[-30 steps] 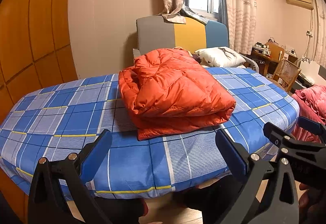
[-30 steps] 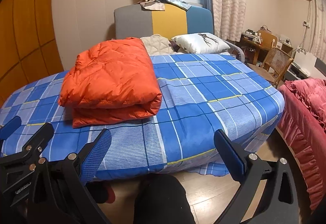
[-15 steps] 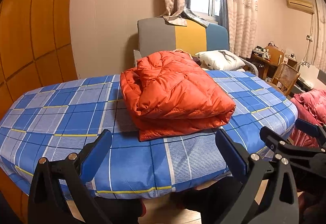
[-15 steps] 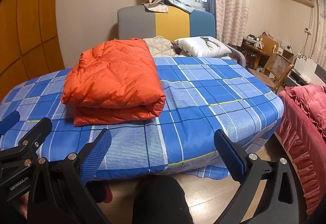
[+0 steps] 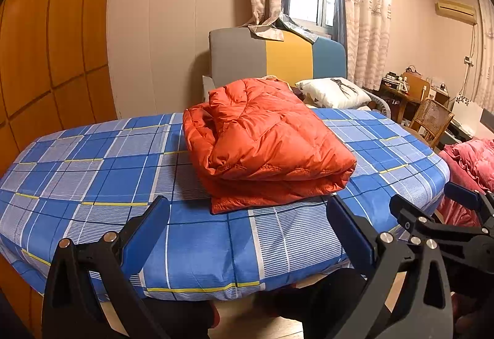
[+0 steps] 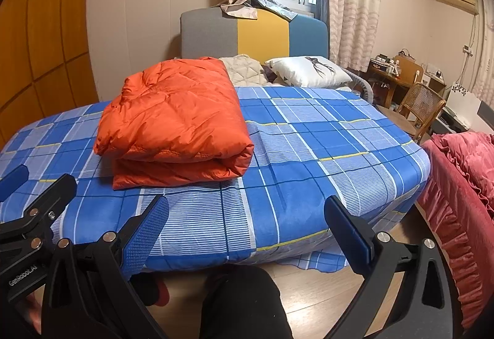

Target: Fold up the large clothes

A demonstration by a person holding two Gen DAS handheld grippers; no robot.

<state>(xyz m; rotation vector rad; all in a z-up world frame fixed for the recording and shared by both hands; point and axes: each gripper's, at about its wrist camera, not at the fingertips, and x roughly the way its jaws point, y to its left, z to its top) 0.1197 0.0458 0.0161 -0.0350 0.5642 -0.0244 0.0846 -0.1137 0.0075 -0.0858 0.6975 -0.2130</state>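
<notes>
An orange puffy down jacket (image 5: 265, 141) lies folded into a thick rectangle on the bed with the blue plaid sheet (image 5: 92, 166). It also shows in the right wrist view (image 6: 176, 120), left of middle. My left gripper (image 5: 247, 225) is open and empty, held off the bed's near edge below the jacket. My right gripper (image 6: 247, 221) is open and empty, off the near edge to the right of the jacket. Each gripper shows at the edge of the other's view.
A grey, yellow and blue headboard (image 5: 278, 58) and a white pillow (image 5: 333, 89) are at the far end. A red ruffled bedspread (image 6: 463, 184) lies to the right. A wicker chair (image 6: 416, 104) and a cluttered desk stand beyond. The orange wardrobe (image 5: 46, 46) is on the left.
Both grippers have drawn back slightly and tilted up, so the bed and jacket sit a little lower in view. The jacket has not moved. Both stay open.
</notes>
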